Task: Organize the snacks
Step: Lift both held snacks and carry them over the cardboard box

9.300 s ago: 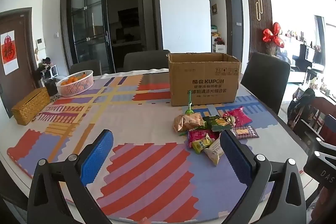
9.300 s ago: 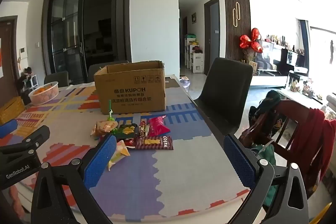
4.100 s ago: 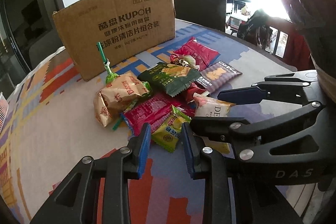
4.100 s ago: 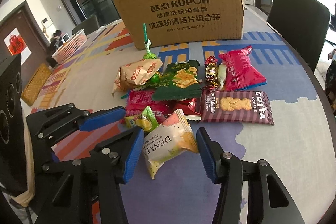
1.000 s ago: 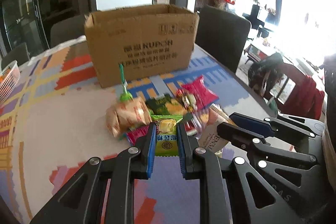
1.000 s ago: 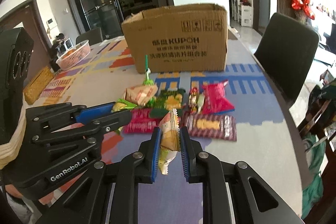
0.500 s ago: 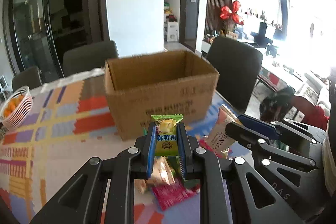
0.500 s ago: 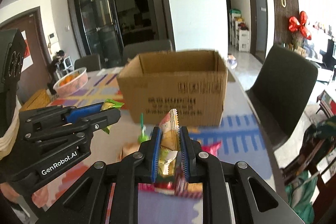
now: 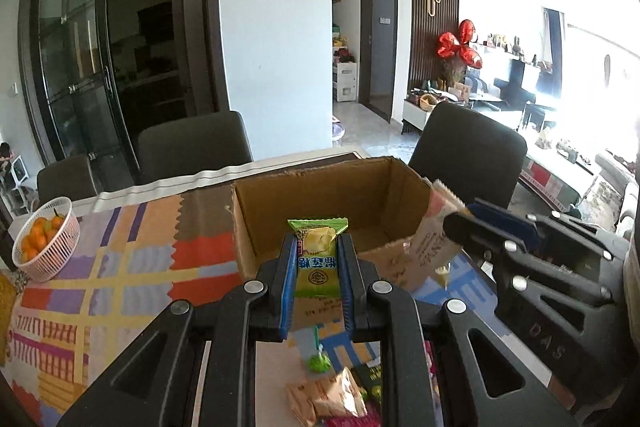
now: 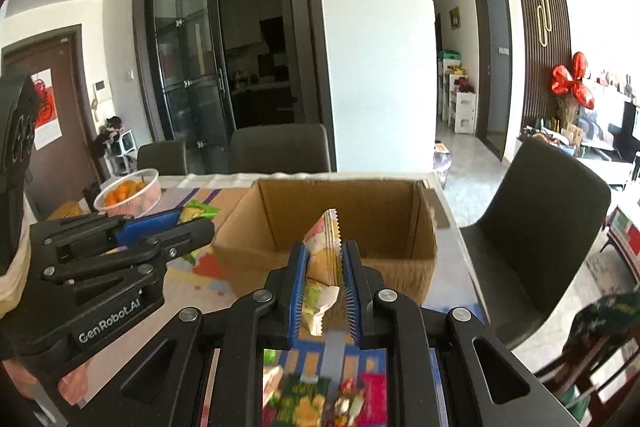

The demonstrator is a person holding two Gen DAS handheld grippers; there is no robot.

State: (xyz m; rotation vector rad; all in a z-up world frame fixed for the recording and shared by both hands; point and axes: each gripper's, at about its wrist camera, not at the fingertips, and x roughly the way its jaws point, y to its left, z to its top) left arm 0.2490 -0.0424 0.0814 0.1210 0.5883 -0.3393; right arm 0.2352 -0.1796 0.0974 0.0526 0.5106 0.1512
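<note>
Left wrist view shows the left tool (image 9: 317, 269) clamped tight on a small glossy green candy packet (image 9: 317, 259), flat and crimped at its top edge, with a yellow picture and blue lettering, held up in front of the near wall of the cardboard box (image 9: 280, 211). That box is plain brown corrugated board, open at the top, its inner walls bare, and it stands on the counter (image 9: 120, 267), which wears a cloth of bright jagged-edged colour blocks. To the right, the right tool (image 9: 460, 223) grips a pale cream snack bag (image 9: 434, 227) with a serrated end, just beside the box's right corner. Right wrist view shows the same bag (image 10: 326, 255) pinched edge-on between ribbed blue pads (image 10: 298, 291), the right tool (image 10: 324, 291) closed on its crinkled foil, the zigzag tip rising before the box opening (image 10: 340, 211). Below the tools, more packets (image 9: 328, 399) lie loose on the near counter, among them a tan puffy one and a green lollipop (image 9: 318, 361). At far left a white lattice basket (image 9: 60, 247) holds oranges. Dark padded chairs (image 9: 468, 147) ring the counter's far and right sides.
</note>
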